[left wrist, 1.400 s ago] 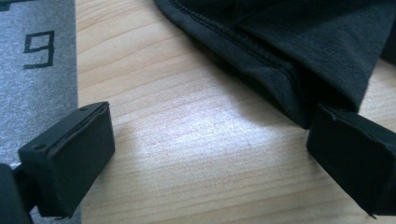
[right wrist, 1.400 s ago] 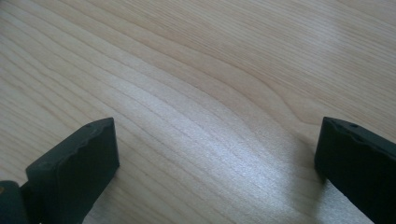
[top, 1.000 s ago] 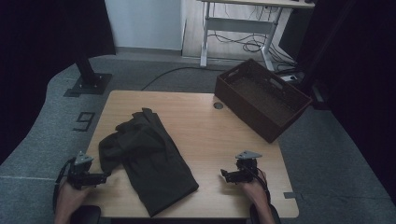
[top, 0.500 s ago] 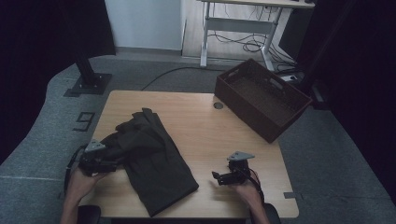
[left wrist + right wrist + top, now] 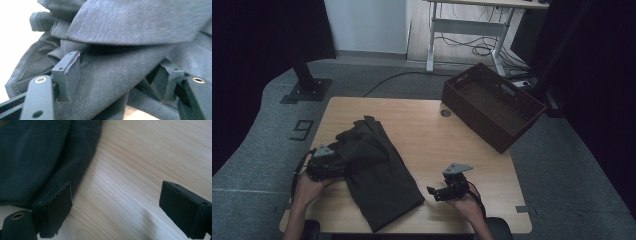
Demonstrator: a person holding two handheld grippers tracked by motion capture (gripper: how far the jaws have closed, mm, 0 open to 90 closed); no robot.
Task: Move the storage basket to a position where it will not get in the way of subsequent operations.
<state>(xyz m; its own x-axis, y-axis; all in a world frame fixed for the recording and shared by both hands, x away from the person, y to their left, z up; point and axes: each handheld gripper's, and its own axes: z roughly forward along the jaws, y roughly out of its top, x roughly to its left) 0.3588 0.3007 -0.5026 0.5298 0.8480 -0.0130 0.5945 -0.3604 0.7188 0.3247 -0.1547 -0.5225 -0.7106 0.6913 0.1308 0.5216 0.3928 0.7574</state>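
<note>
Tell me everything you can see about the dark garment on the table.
The dark garment is a dark grey-green piece of woven cloth with stitched seams, loosely folded into a long shape. It lies flat on the wooden table, running from the left middle toward the near edge, rumpled at its far end. The left gripper has its jaws around a bunched fold at the left side, and they have just been closing. The right gripper stands open over bare wood beside the near corner of the cloth.
</note>
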